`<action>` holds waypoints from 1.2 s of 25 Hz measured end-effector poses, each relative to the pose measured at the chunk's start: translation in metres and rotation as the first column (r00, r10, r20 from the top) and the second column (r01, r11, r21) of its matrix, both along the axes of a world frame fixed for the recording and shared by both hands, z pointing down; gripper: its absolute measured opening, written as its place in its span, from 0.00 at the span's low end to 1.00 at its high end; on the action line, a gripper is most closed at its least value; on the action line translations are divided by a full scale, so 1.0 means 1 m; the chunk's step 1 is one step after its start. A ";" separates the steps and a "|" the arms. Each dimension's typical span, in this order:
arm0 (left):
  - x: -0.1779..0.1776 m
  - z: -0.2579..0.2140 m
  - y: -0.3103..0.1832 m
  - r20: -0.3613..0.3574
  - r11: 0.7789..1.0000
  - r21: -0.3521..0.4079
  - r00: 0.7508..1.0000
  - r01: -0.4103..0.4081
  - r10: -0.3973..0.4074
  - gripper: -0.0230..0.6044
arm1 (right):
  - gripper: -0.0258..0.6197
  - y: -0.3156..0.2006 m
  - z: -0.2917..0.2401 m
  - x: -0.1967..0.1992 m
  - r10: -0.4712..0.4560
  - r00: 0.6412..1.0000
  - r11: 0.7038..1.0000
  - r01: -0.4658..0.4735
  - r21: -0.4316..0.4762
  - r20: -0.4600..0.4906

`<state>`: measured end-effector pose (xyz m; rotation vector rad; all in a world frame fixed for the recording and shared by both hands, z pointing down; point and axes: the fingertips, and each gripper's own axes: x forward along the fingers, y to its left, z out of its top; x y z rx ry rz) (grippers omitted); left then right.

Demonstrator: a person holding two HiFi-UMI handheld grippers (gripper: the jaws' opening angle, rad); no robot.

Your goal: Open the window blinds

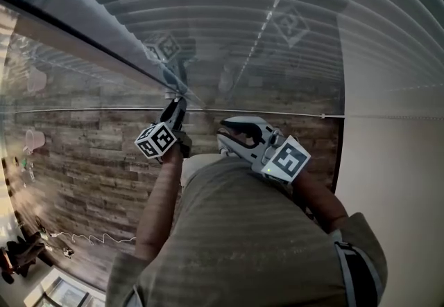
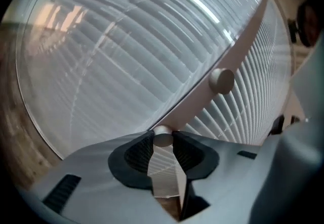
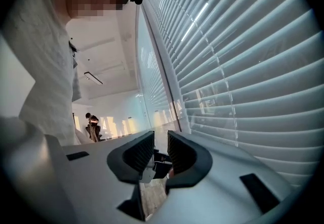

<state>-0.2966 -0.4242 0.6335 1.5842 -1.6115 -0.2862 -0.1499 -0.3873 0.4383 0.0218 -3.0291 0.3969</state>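
Window blinds (image 1: pixel 277 14): lowered over the glass on the far side of the scene, straight ahead of the person, with the slats running across. Both grippers are held up close to them.
Left gripper (image 2: pixel 163 143): pinching the round end of a pale wand (image 2: pixel 162 136) between the tips of its dark ribbed pads, one pad pressed on each side.
Left gripper's place: on the left, nose toward the slats, near the dark window frame (image 1: pixel 83 42) that slants away to the far left.
Left marker cube (image 1: pixel 156 141): at the near end of that gripper, above the person's forearm (image 1: pixel 156 208).
Right gripper (image 3: pixel 161 139): pads drawn together with only a narrow slit between them, and nothing in it.
Right gripper's place: just right of the left one and apart from it. The slats fill the right of its own view and run off into the distance.
Right marker cube (image 1: pixel 288 159): at the near right end of that gripper.
Beyond the left jaws: a pale strip (image 2: pixel 238 36) climbs to the far right between two runs of slats. A round pale knob (image 2: pixel 221 80) shows at its edge, and whether it touches the strip cannot be told.
Person: a pale shirt (image 1: pixel 236 243) fills the near middle of the head view.
Below the blinds: a brick-patterned surface (image 1: pixel 83 160) on the left and a plain pale wall (image 1: pixel 395 181) on the right.
Far left of the right gripper view: a bright room with another person (image 3: pixel 93 126), small and far off.
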 end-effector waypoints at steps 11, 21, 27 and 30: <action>0.005 0.009 0.004 0.315 0.991 -0.074 0.940 -0.112 0.130 0.40 | 0.16 0.008 0.014 0.006 -0.037 0.999 0.999 0.037 0.001 -0.039; 0.010 0.001 0.013 0.687 0.986 -0.129 0.707 -0.106 0.166 0.25 | 0.16 0.016 0.021 0.014 -0.009 1.000 1.000 0.008 -0.023 -0.014; 0.000 0.000 0.016 0.176 1.000 0.000 0.984 -0.024 0.024 0.25 | 0.16 0.019 0.013 0.013 -0.009 1.000 1.000 0.009 -0.016 -0.003; 0.000 -0.002 0.013 -0.163 0.995 0.083 0.986 0.061 -0.047 0.25 | 0.16 0.016 0.014 0.017 -0.009 1.000 1.000 0.009 -0.010 -0.009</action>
